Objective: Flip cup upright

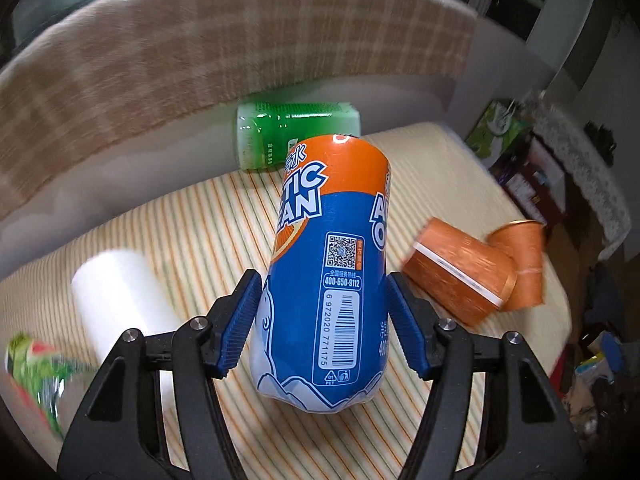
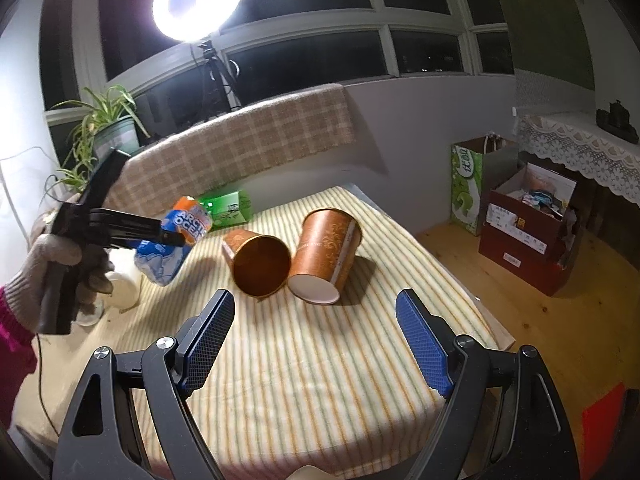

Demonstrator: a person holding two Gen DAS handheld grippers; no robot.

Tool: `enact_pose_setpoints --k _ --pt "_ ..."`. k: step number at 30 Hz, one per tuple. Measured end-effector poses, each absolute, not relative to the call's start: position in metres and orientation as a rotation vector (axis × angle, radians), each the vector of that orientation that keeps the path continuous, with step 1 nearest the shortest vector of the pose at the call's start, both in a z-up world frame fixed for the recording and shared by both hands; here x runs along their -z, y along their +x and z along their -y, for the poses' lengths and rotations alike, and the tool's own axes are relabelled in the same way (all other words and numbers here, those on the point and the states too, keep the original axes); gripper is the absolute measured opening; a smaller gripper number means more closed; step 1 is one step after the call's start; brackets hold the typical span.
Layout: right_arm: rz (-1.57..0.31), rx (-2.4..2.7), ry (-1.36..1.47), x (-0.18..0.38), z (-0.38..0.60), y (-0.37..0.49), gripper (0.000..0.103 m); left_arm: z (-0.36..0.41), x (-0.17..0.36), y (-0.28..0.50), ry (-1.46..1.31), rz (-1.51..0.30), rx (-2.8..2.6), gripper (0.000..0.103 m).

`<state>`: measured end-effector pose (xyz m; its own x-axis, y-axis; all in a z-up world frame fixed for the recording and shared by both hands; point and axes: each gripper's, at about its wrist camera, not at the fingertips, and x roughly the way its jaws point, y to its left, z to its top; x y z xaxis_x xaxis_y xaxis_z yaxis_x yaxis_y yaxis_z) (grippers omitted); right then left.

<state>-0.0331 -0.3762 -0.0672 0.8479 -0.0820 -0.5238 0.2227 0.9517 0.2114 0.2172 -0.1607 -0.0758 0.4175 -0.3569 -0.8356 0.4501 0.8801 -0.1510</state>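
1. At the far left of the bench point(image 2: 280, 380), which wears a striped cloth, a gloved hand point(image 2: 56, 256) grips the left tool point(image 1: 322, 320).
2. A white roll point(image 1: 116, 300) lies on its side just left of that tool, with a blurred watermelon-print wrapper point(image 1: 36, 376) at the picture's left edge.
3. The left tool's 2 blue pads point(image 1: 242, 320) press both sides of an orange-and-blue Arctic Ocean bottle point(image 1: 332, 264); the right wrist view shows the bottle lifted clear of the cloth and tilted.
4. Behind the bottle, a green pack point(image 1: 296, 132) lies at the back edge of the bench, below a bench-back draped with a checked blanket point(image 2: 248, 140).
5. Right of the bottle, 2 orange paper cups lie toppled, touching each other near the middle of the bench.
6. The left cup point(image 2: 260, 264) shows its open mouth to the right wrist camera.
7. The right cup point(image 2: 326, 256) shows its white base, its mouth pointing away.
8. The right tool point(image 2: 316, 344) hovers in front of both cups with its pads spread wide and nothing between them.
9. On the wooden floor at right stand a green paper bag point(image 2: 472, 184) and a dark red box point(image 2: 528, 240).
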Motion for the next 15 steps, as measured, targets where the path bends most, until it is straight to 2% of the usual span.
enact_pose_setpoints --k 6,15 --pt "-0.533 0.111 0.269 0.065 0.361 -0.028 0.083 0.13 0.058 0.163 0.009 -0.964 0.498 0.066" --pt "-0.556 0.0 0.236 0.066 0.331 -0.015 0.083 0.081 0.084 0.093 -0.202 -0.972 0.392 0.066"
